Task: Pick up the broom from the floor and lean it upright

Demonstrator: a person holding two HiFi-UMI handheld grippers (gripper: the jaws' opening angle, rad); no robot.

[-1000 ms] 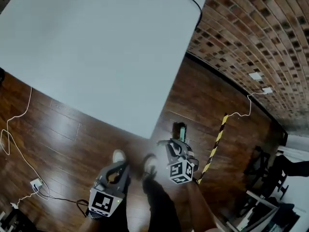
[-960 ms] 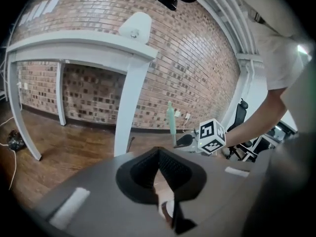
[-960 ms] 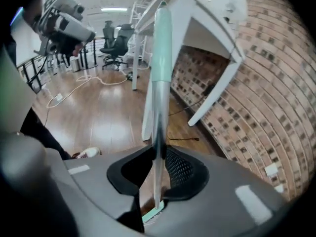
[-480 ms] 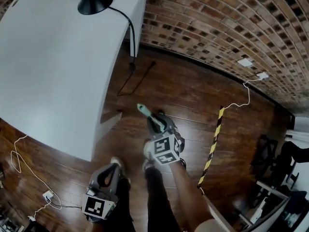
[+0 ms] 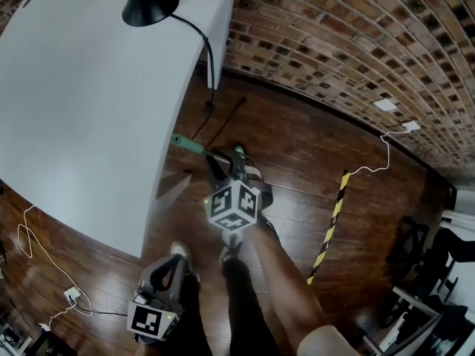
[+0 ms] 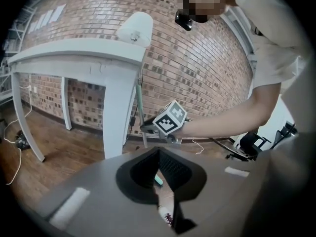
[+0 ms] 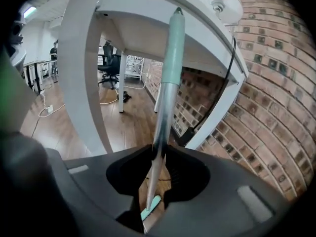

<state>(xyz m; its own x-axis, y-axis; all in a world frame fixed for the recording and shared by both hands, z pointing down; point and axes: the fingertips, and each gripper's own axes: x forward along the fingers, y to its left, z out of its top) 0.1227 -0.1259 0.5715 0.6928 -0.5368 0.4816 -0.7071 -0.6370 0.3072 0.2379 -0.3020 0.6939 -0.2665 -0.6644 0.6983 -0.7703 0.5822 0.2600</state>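
Note:
The broom has a silver shaft with a pale teal grip (image 5: 185, 143). My right gripper (image 5: 223, 162) is shut on the shaft. In the right gripper view the handle (image 7: 170, 73) rises steeply from between the jaws, its tip just under the white table's edge. The teal broom head (image 7: 149, 214) shows below the jaws. These jaws have just been opening a little, with the shaft still between them. My left gripper (image 5: 172, 262) hangs low by the person's legs, open and empty. Its view shows the right gripper (image 6: 148, 128) and the thin pole (image 6: 139, 107) beside a table leg.
A white table (image 5: 89, 87) with a black lamp (image 5: 148, 2) fills the left; its leg (image 7: 84, 83) stands close to the broom. A brick wall (image 5: 334, 43) runs behind. A yellow-black striped strip (image 5: 330, 221) and white cables (image 5: 30, 236) lie on the wooden floor.
My right gripper has moved up and left toward the table with the broom, and the teal grip now reaches the table's edge. The left gripper has stayed low by the legs.

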